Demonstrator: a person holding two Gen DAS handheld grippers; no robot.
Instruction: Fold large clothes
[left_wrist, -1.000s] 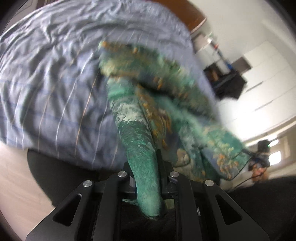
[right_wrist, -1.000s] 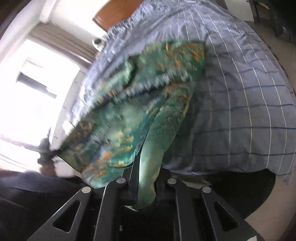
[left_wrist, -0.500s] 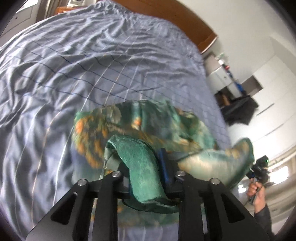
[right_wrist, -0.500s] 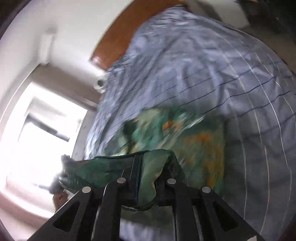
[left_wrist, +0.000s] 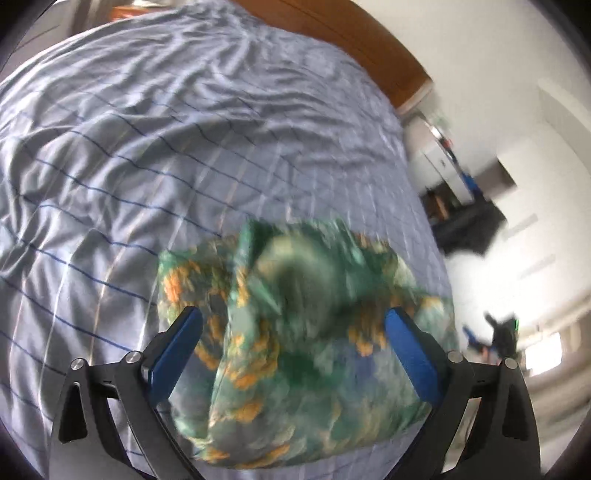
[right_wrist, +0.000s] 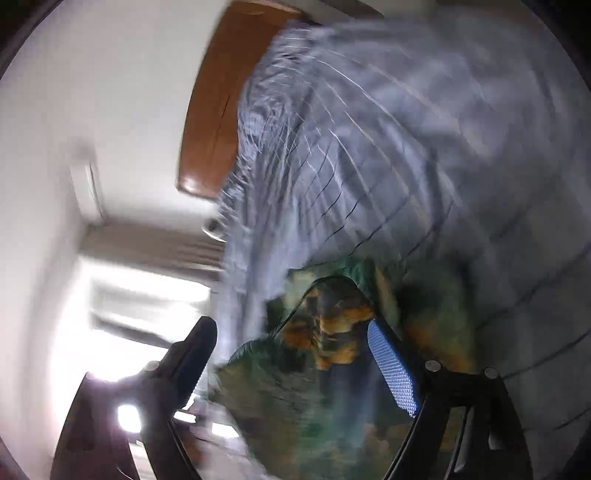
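A green garment with orange and blue print (left_wrist: 295, 339) lies bunched on the blue striped bedsheet (left_wrist: 147, 147), blurred by motion. My left gripper (left_wrist: 293, 317) hangs just over it, jaws opening wide; the cloth sits loose between the blue pads (left_wrist: 410, 354), which do not press on it. In the right wrist view the same garment (right_wrist: 332, 332) drops away between the fingers. My right gripper (right_wrist: 291, 332) is also opening, its ridged blue pad (right_wrist: 391, 369) clear of the fabric. The garment's near edge is hidden behind the gripper bodies.
A wooden headboard (left_wrist: 351, 40) runs along the far end of the bed. Dark furniture and a white cabinet (left_wrist: 465, 206) stand past the bed's right side. A bright curtained window (right_wrist: 140, 295) fills the left of the right wrist view.
Both grippers carried the garment forward over the bed while shut on its cloth, then opened their jaws. The garment has come free and settled onto the sheet.
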